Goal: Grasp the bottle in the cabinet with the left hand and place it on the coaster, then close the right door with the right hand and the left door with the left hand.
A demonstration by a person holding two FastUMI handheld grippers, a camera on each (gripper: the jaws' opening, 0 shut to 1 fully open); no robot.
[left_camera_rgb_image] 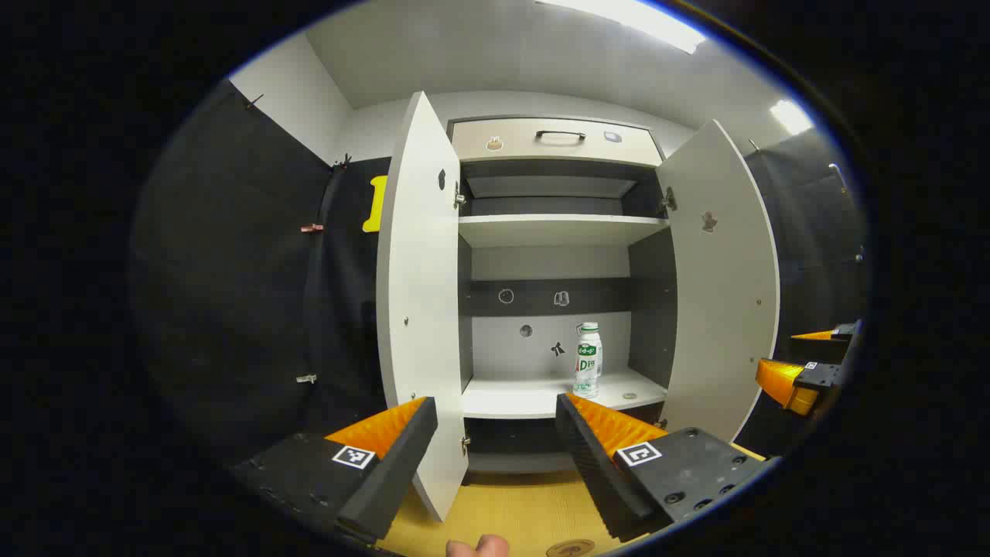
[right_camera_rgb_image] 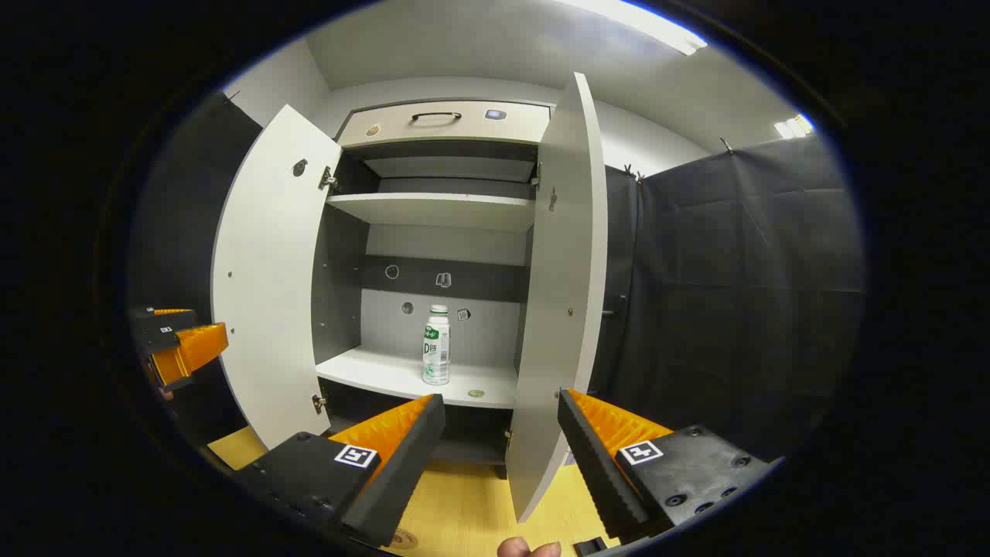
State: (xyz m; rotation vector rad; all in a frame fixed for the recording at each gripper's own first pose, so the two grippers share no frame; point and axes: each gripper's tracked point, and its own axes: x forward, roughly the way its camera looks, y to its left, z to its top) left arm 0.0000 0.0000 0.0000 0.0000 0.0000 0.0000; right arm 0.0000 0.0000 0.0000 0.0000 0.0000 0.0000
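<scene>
Looking along our left gripper (left_camera_rgb_image: 495, 422), we see its two fingers spread wide apart with nothing between them, held out in front of the open cabinet (left_camera_rgb_image: 553, 147) and well short of it. The bottle (left_camera_rgb_image: 588, 360) stands upright on the cabinet's lower shelf (left_camera_rgb_image: 526, 398), toward the right side, just beside a small round disc lying on the shelf. Both doors stand open: the left door (left_camera_rgb_image: 421, 294) swings out nearly edge-on toward us, and the right door (left_camera_rgb_image: 723, 271) angles out on the other side. Our right gripper (left_camera_rgb_image: 797, 371) shows at the far right of this view, past the right door. In the right gripper view, our right gripper's own fingers are likewise wide apart and empty, with the right door's edge rising between them farther off. Below, on the wooden table (left_camera_rgb_image: 510, 514), the rim of a round coaster (left_camera_rgb_image: 570, 548) peeks in at the bottom edge, near a fingertip (left_camera_rgb_image: 478, 547).
</scene>
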